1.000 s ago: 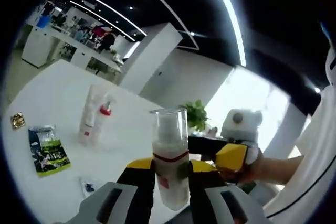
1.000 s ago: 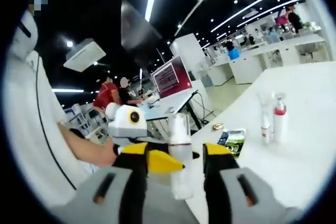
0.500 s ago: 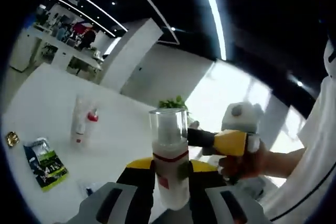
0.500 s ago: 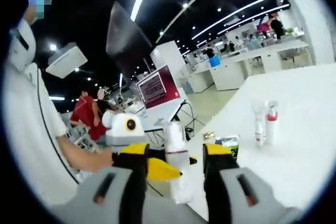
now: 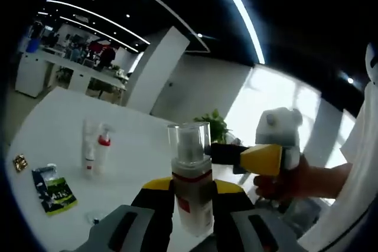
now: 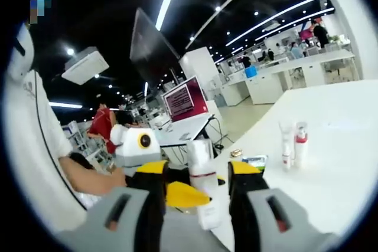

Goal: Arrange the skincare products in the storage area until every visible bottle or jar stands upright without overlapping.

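A white pump bottle with a clear cap and a red band stands upright between the jaws of my left gripper, which is shut on it above the white table. My right gripper comes in from the right, held by a hand, its yellow jaw close to the bottle. In the right gripper view the same bottle sits in the wide gap of my right gripper, whose jaws stand open and apart from it. The left gripper's yellow jaw lies beside it. Two slim bottles, one red-collared, stand upright side by side.
A green sachet and a small gold packet lie flat on the table near its edge. Another small packet lies close to my left gripper. A potted plant stands behind. White desks and people are far off.
Both views have swung and the standing bottles look smaller and farther. The pump bottle stays held in my left gripper, with the right gripper still beside it.
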